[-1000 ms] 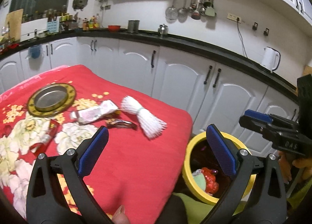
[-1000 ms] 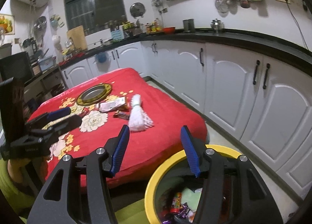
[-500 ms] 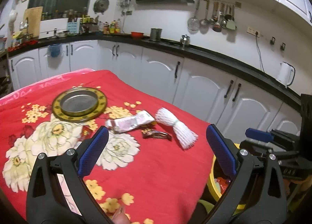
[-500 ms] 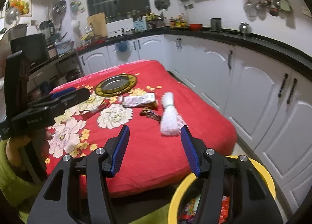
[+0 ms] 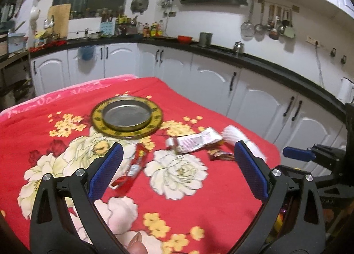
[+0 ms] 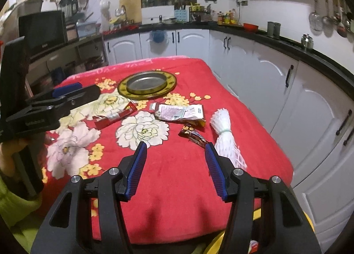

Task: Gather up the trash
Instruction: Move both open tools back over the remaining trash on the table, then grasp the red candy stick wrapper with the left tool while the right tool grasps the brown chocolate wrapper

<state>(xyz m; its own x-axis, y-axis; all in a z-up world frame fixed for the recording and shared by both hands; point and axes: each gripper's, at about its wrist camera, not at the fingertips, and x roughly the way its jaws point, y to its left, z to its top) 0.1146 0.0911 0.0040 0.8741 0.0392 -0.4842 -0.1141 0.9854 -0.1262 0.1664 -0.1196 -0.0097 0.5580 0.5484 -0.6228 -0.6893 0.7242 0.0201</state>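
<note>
Right wrist view: both grippers, left gripper (image 6: 66, 92) and right gripper (image 6: 176, 167), hover with jaws apart and empty over the red-clothed bench (image 6: 177, 187), wrappers (image 6: 180, 113) (beside a white mesh bundle (image 6: 223, 134)) lying near the brass plate (image 6: 147, 84).

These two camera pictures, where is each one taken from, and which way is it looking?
Left wrist: sits on the left gripper, looks along its open fingers over the red tablecloth; the right gripper shows at the right edge.
Right wrist: sits on the right gripper, same direction; the left gripper and holding hand show at left.
Both share: round metal plate, white net bundle, wrappers.
</note>
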